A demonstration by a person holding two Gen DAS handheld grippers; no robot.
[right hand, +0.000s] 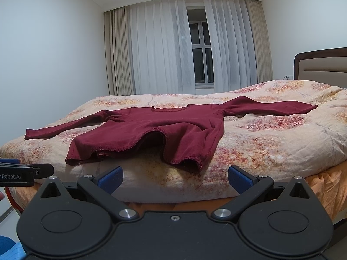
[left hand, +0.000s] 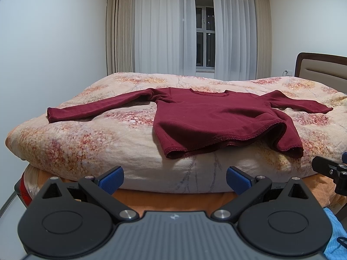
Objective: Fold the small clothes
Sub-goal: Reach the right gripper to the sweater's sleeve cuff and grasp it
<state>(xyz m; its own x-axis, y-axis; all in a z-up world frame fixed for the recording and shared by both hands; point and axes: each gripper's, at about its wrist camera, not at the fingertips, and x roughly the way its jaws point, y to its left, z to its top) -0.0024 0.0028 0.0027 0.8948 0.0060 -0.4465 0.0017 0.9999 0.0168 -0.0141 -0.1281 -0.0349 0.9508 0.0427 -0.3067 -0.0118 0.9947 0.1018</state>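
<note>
Left wrist view: the left claw stands wide apart, holding nothing, at 6 o'clock below the maroon sweater spread flat on the floral quilt. The right claw is cut off at 3 o'clock; whether it gapes I cannot tell.

Right wrist view: the right claw stands apart and empty, with the sweater's hem rumpled at 12 o'clock.
</note>
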